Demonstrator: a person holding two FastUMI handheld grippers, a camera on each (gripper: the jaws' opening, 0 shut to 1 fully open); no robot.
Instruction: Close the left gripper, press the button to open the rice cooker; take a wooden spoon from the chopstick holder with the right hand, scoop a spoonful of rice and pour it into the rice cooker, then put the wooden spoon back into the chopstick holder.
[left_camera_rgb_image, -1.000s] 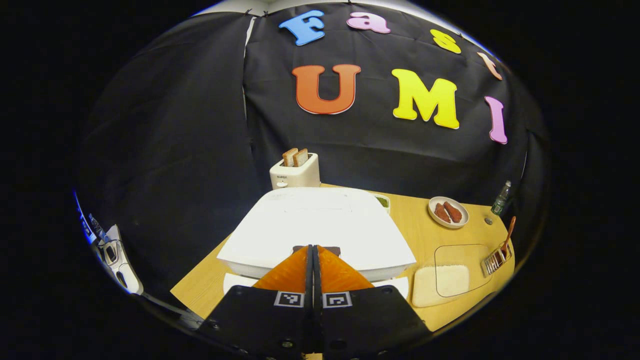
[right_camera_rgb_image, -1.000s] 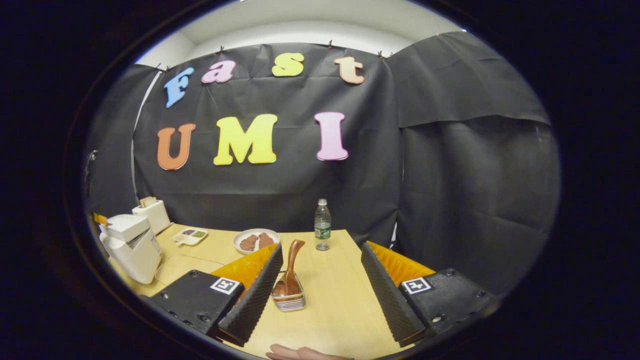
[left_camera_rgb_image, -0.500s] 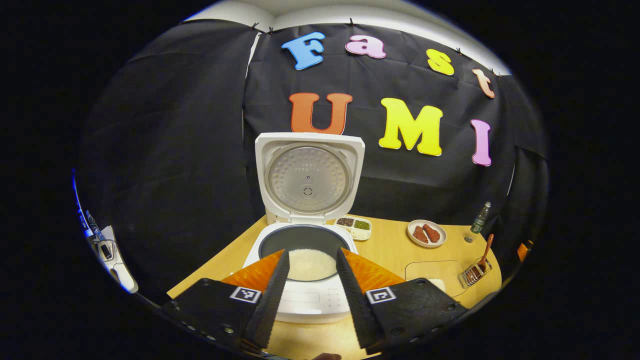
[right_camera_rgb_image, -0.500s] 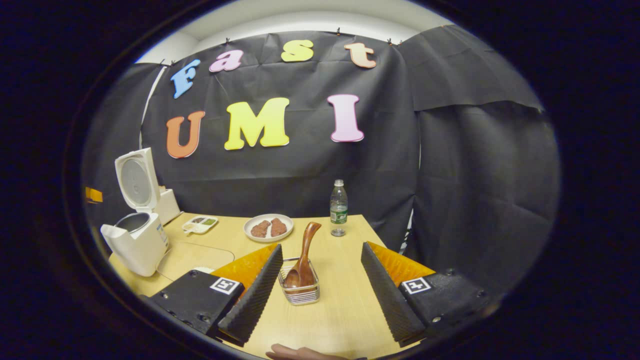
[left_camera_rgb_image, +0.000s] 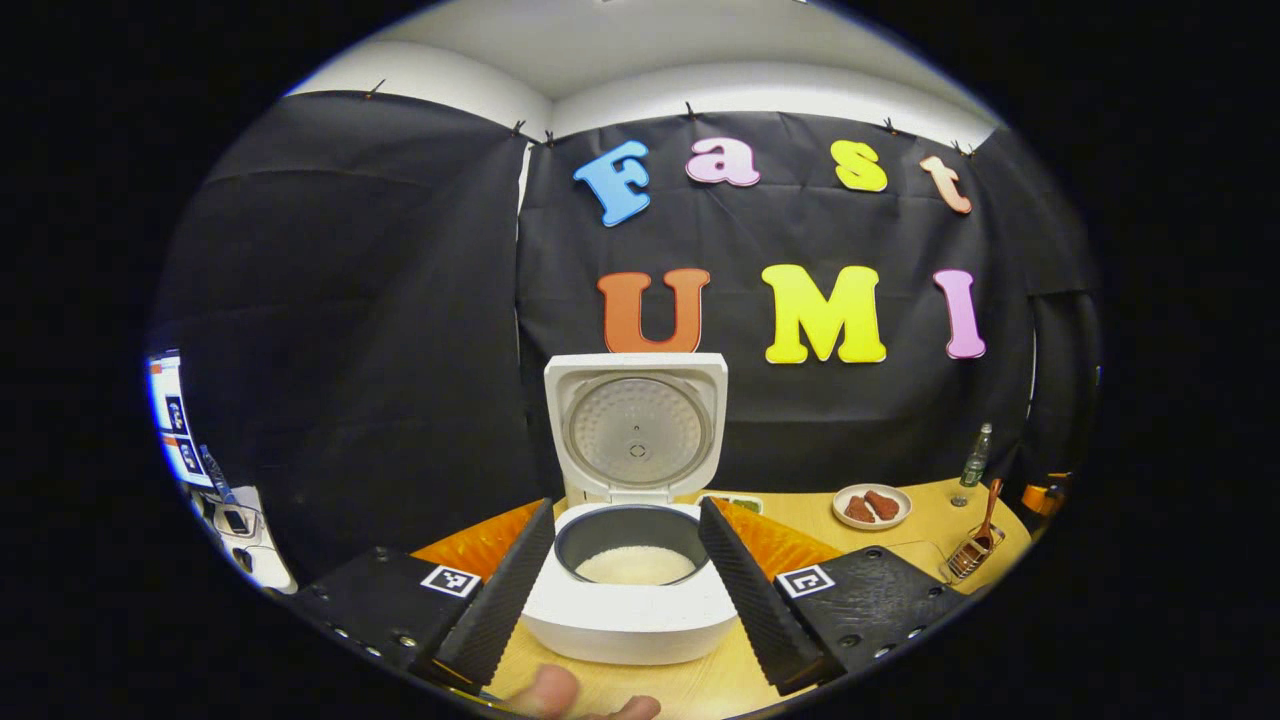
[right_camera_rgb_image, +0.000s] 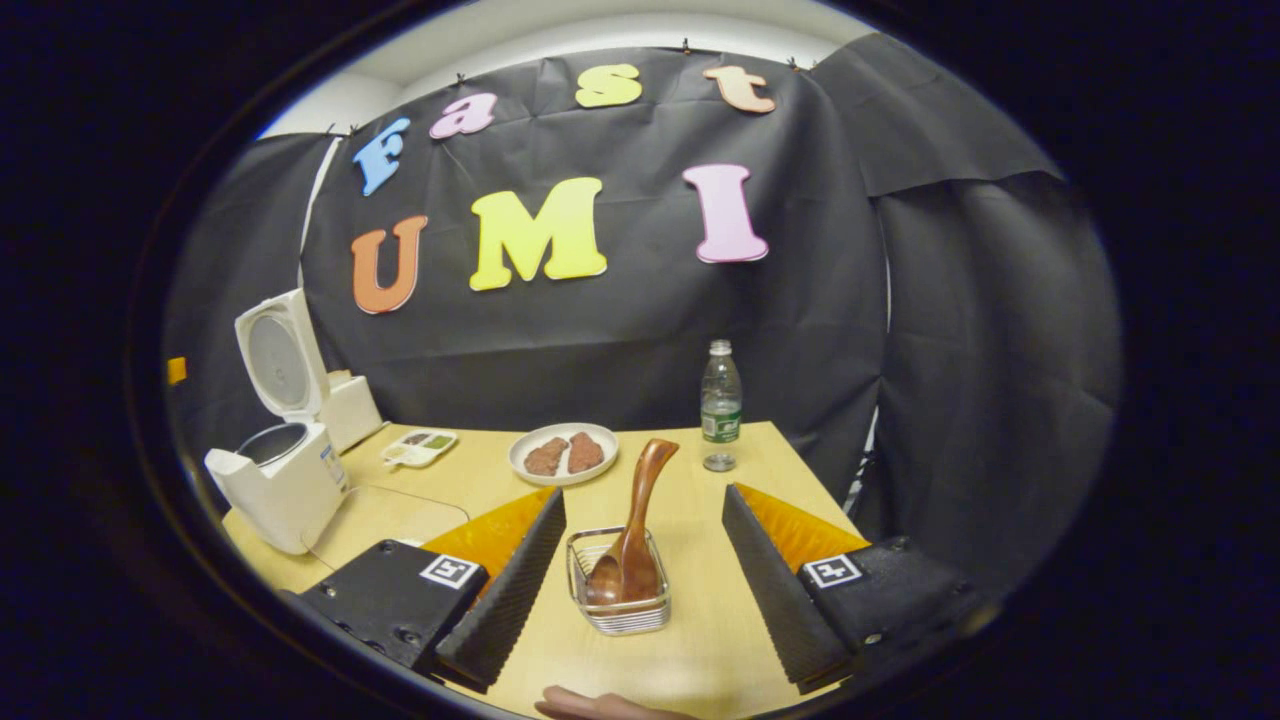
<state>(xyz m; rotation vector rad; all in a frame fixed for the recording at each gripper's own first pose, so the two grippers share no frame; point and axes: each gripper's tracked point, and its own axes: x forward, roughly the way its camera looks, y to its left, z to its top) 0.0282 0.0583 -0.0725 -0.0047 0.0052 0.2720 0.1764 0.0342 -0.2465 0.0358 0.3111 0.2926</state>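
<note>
lid's up on the rice cooker (left_camera_rgb_image: 630, 590) | my right tongs (right_camera_rgb_image: 640, 570) spread wide, wooden spoon (right_camera_rgb_image: 632, 535) dead ahead between them in the chopstick holder (right_camera_rgb_image: 620, 595), handle leaning up and away | left tongs (left_camera_rgb_image: 625, 570) spread, holding nothing | right side's closer, I'd say

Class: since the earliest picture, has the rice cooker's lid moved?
Yes. The lid has swung up from flat over the pot and now stands upright against the wall.

Right gripper (right_camera_rgb_image: 640, 570) jaws wide apart — wooden spoon (right_camera_rgb_image: 632, 535) upright in chopstick holder (right_camera_rgb_image: 618, 600) between them; rice cooker (right_camera_rgb_image: 280, 440) lid up at left.
</note>
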